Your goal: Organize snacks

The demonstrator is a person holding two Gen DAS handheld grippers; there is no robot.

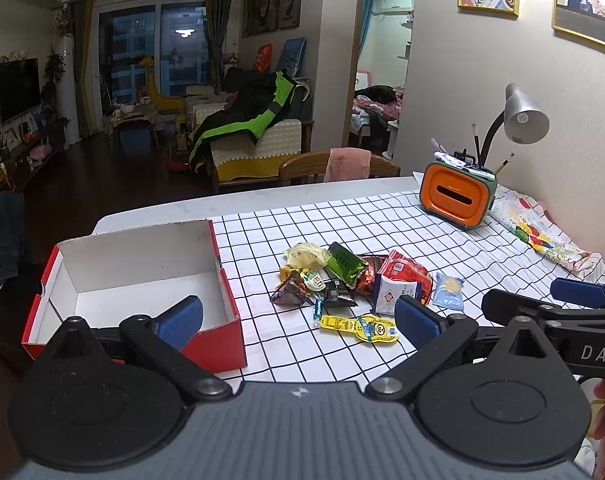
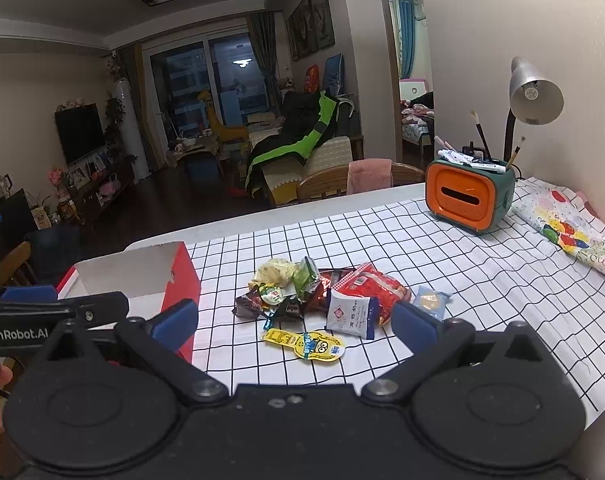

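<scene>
On the white tablecloth with a black grid (image 1: 342, 216), a loose pile of small snack packets (image 1: 354, 276) lies just right of an open red cardboard box with a white inside (image 1: 142, 276). A yellow cartoon-printed sachet (image 2: 306, 344) sits nearest, apart from the pile. The left gripper (image 1: 298, 320) and right gripper (image 2: 294, 320) both hover above the near table edge, blue-padded fingers spread wide, holding nothing. An orange-fronted pen holder (image 2: 468, 196) stands far right, under a grey desk lamp (image 2: 534, 92).
</scene>
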